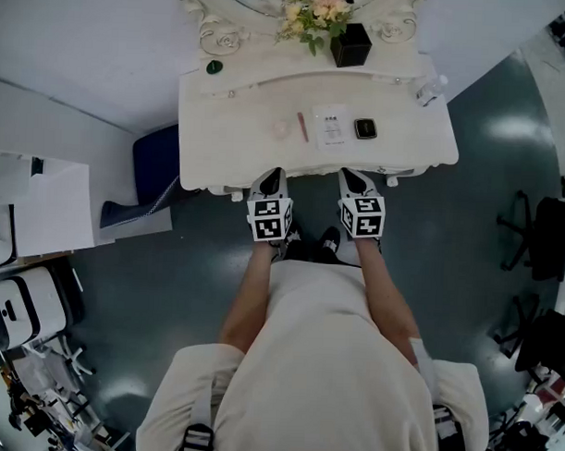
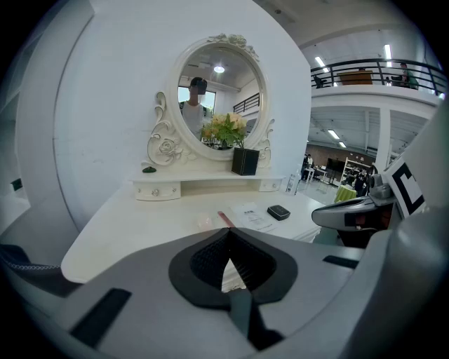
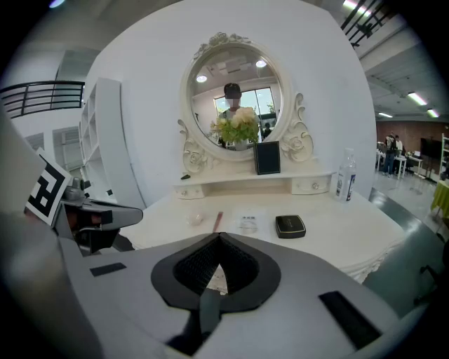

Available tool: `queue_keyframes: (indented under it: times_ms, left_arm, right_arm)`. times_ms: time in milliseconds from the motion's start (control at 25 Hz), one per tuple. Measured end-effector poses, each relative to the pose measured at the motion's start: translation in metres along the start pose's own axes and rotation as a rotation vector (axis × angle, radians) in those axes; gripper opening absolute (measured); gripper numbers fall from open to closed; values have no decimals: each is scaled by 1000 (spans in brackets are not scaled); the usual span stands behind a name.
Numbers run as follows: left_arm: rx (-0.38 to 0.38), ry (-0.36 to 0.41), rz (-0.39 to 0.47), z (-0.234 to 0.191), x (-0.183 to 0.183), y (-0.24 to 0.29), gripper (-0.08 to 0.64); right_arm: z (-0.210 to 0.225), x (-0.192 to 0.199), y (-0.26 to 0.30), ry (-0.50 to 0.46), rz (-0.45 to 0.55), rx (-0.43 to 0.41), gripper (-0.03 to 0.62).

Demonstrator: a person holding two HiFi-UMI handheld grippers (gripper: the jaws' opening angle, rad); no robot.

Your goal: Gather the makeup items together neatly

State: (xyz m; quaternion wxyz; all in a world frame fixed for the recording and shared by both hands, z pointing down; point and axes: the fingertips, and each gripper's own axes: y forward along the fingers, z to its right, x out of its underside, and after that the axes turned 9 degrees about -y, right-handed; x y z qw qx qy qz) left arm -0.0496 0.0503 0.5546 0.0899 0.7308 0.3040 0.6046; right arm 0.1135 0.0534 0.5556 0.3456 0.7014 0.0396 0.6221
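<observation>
The left tool [image 1: 273, 176] and right tool [image 1: 352, 176] are hovering clenched and empty at the front edge of the surface [image 1: 230, 126], while the black compact [image 1: 364, 128], lying mid-surface, is presenting as rigid, light and probably slick, best pinched across opposite sides.

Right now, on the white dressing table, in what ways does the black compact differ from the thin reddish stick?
The black compact is dark, squarish and wide; the thin reddish stick is light red, long and narrow. The black compact lies to the right of the white packet; the thin reddish stick lies to its left. Both lie flat on the dressing table, apart from each other.
</observation>
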Motion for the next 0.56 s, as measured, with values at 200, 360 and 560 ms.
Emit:
queue_keyframes:
  times_ms: [200, 360, 560]
  left_arm:
    - [5, 4, -1, -1, -1, 1, 15]
    - [7, 5, 2, -2, -1, 0, 15]
    - [9, 9, 0, -4, -1, 1, 15]
  right_arm:
    - [0, -1, 1, -1, -2, 4, 43]
    - [-2, -1, 1, 1, -3, 4, 43]
    - [-4, 0, 3, -1, -6, 3, 43]
